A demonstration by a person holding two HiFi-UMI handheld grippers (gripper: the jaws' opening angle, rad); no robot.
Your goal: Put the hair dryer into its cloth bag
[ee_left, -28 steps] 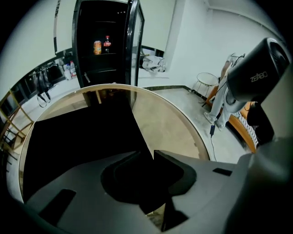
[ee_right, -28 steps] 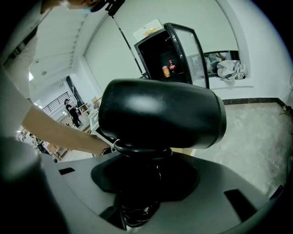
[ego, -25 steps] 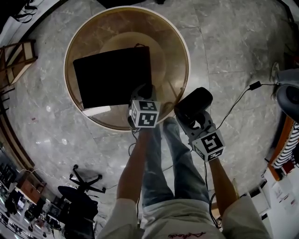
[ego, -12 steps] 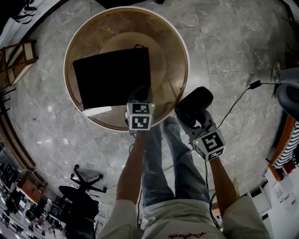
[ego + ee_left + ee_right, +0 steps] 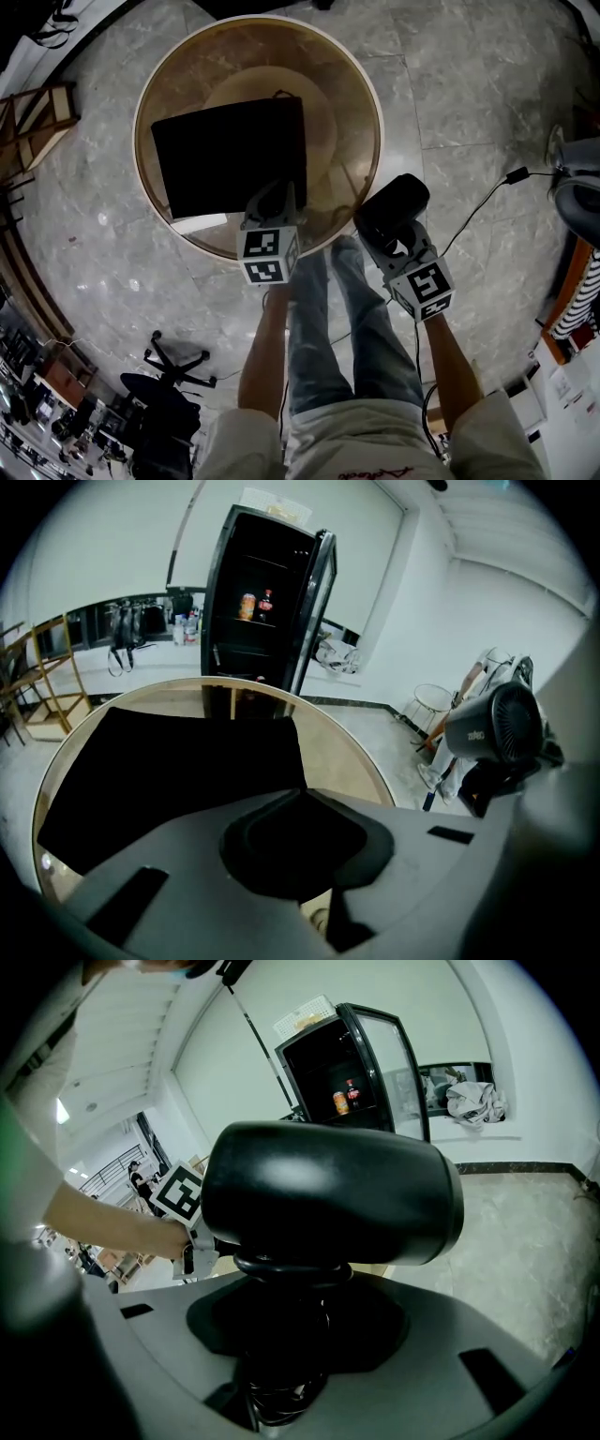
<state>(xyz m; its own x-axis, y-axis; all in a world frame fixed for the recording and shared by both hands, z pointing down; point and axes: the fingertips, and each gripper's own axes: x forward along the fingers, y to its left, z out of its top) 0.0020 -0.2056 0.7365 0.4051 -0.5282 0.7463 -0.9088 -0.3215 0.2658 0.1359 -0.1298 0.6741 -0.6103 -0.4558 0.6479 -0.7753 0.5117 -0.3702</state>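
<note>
Marble floor [image 5: 469,94] and a round wooden table [image 5: 352,84] formed the setting. The hair dryer [image 5: 392,208] was held upright off the table's near-right rim, its handle clamped in the right gripper [image 5: 401,242] and its barrel lying roughly level. The flat black cloth bag [image 5: 230,155] lay on the table to the dryer's left and slightly farther, with its long axis running left to right. The left gripper [image 5: 272,202] was much the nearer to the bag, at its near-right corner. Its dark jaw hollow merged with the black cloth, so its grip could not be resolved. A pale brand mark on the barrel was too small to read, as were the drink labels in the glass-door fridge [image 5: 267,602].
</note>
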